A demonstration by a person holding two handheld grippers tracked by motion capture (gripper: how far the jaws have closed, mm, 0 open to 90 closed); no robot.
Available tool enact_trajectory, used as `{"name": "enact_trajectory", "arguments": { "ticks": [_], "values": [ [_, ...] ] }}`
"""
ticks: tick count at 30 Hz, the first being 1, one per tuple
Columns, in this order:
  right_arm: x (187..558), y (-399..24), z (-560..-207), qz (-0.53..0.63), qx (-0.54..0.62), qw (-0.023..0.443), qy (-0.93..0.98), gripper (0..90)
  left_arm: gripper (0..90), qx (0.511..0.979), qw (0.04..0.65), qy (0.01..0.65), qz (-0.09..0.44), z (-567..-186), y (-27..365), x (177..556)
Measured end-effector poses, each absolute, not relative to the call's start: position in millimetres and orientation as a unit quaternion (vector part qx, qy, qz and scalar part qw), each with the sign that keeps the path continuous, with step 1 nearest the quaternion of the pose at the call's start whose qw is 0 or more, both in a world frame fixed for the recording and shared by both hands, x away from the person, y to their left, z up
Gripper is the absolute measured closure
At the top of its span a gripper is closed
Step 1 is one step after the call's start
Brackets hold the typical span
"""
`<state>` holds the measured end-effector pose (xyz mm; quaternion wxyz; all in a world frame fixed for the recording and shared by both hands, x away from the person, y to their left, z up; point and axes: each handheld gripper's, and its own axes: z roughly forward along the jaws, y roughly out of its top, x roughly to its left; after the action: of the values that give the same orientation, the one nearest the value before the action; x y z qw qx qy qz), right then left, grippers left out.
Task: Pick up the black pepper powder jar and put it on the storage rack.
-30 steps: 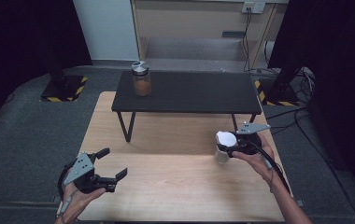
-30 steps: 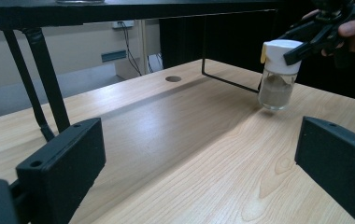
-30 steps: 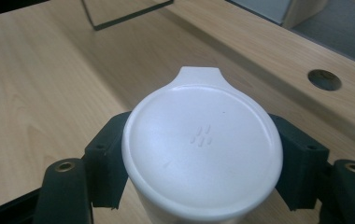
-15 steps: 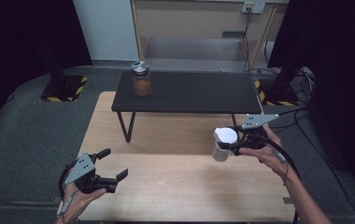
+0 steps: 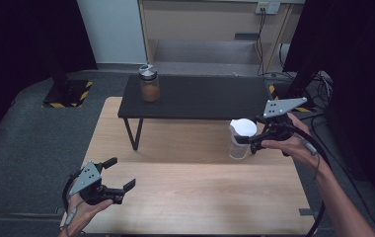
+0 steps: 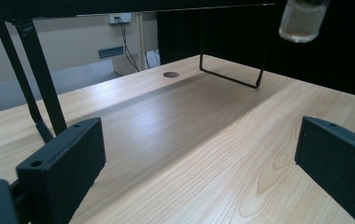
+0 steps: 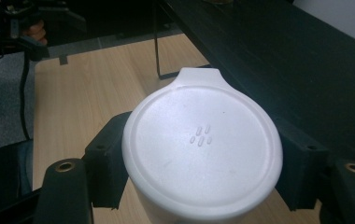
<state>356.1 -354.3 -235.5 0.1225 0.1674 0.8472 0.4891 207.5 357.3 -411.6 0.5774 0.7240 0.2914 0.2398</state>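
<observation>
A clear plastic jar with a white lid [image 5: 240,138] hangs in the air above the wooden table [image 5: 195,192], near the front right corner of the black low table [image 5: 200,98]. My right gripper [image 5: 247,140] is shut on it just below the lid [image 7: 202,149], one black jaw at each side. The jar's base [image 6: 301,21] appears high up in the left gripper view. My left gripper [image 5: 121,175] rests low at the near left of the wooden table, open, with bare wood between its jaws. A jar with brown contents and a metal lid [image 5: 149,83] stands on the black table's left end.
The black low table stands on thin metal legs [image 5: 137,133] over the far half of the wooden table. A cable hole [image 6: 170,74] marks the wooden top. Grey floor, a stand base with yellow-black stripes [image 5: 68,94] and cables [image 5: 318,81] surround the tables.
My right gripper has lifted the white-lidded jar off the wooden table and carried it upward toward the black table's edge. The left gripper has stayed put.
</observation>
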Motion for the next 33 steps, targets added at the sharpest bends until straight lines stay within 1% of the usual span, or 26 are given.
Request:
{"name": "enact_trajectory", "arguments": {
  "ticks": [13,17,25,33],
  "values": [
    [365.1,-343.5,-184.0,0.485,0.179,0.127,0.846,31.4,0.6,0.724,0.580,0.290,0.235,-412.4,357.3,210.6],
    [369.3,-338.9,-171.1,0.483,0.185,0.136,0.845,31.4,0.8,0.723,0.581,0.288,0.236,-412.7,357.2,211.2],
    [393.4,-333.1,-155.8,0.483,0.216,0.144,0.836,31.4,0.7,0.725,0.581,0.288,0.233,-412.9,356.5,214.3],
    [417.9,-326.3,-151.9,0.475,0.266,0.175,0.820,31.4,0.7,0.724,0.582,0.290,0.230,-413.9,356.3,217.0]
  ]
}}
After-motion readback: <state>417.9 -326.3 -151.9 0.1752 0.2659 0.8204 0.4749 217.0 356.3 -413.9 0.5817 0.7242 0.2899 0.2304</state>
